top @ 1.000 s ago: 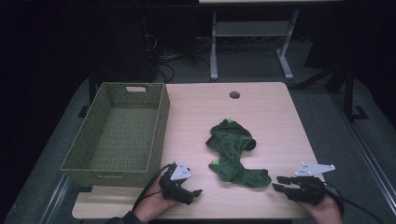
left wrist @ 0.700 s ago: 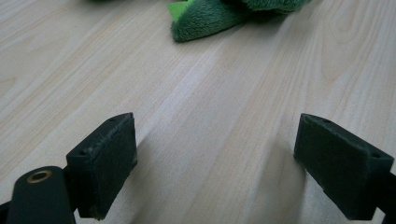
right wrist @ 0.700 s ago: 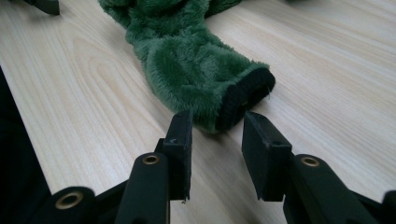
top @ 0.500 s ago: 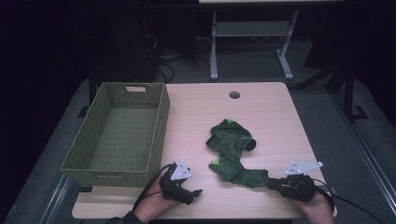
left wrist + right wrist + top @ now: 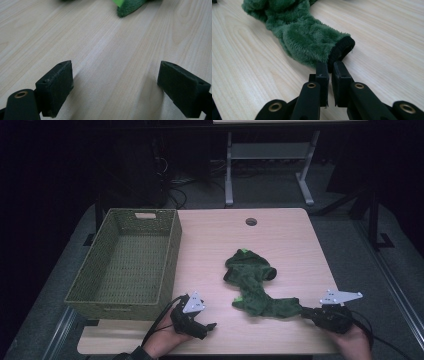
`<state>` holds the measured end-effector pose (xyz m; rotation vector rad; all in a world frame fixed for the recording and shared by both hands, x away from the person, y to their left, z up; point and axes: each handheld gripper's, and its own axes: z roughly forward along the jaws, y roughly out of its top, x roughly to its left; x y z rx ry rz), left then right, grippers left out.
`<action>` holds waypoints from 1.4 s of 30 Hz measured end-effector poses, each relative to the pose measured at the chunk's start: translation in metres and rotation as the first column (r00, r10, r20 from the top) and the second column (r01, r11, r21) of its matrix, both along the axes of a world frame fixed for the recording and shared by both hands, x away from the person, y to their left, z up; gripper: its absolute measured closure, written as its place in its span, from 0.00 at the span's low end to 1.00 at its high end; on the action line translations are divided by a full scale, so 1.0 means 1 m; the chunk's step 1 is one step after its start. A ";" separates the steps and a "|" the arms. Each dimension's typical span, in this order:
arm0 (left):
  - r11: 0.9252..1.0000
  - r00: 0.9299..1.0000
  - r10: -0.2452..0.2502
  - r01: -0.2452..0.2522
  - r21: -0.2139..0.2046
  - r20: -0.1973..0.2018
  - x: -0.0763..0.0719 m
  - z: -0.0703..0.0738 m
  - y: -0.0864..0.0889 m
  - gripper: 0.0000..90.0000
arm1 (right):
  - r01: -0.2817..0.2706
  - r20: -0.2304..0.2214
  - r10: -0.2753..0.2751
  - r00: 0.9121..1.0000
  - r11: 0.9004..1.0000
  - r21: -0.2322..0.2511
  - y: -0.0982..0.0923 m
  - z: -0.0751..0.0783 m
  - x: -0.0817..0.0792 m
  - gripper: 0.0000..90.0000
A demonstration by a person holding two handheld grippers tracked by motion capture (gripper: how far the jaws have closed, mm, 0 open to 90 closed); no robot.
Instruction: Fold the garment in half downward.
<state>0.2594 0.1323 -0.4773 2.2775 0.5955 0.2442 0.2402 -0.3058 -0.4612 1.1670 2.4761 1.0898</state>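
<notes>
A dark green fuzzy garment (image 5: 252, 280) lies crumpled on the wooden table (image 5: 290, 245), right of centre. Its sleeve stretches toward the front right and ends in a black cuff (image 5: 340, 51). My right gripper (image 5: 305, 311) lies low on the table at that end. In the right gripper view its jaws (image 5: 330, 67) have just been closing and now pinch the edge of the cuff. My left gripper (image 5: 207, 326) rests near the front edge, left of the garment. Its jaws (image 5: 115, 82) stand wide open over bare wood, with the garment's edge (image 5: 127, 6) farther ahead.
An olive woven basket (image 5: 172, 250) with nothing in it stands on the left side of the table. A round cable hole (image 5: 251, 221) sits near the far edge. Dark floor and a metal stand lie beyond the table.
My right gripper slid left to the sleeve's end and its jaws closed on the cuff; the sleeve end now lies slightly further right. The left gripper has stayed put.
</notes>
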 end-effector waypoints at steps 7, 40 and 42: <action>1.000 1.000 0.000 0.000 0.000 0.000 0.000 0.000 0.000 0.14 | -0.017 0.034 0.017 0.999 1.000 0.025 -0.002 0.008 -0.001 0.94; 1.000 1.000 -0.002 0.002 -0.001 0.001 0.001 0.000 -0.001 0.14 | -0.242 0.180 0.223 0.958 0.966 0.090 0.047 0.053 0.001 0.94; 1.000 1.000 0.000 0.000 -0.003 0.001 0.001 0.000 -0.001 0.14 | -0.265 0.186 0.247 0.951 0.961 0.082 0.055 0.055 0.004 0.94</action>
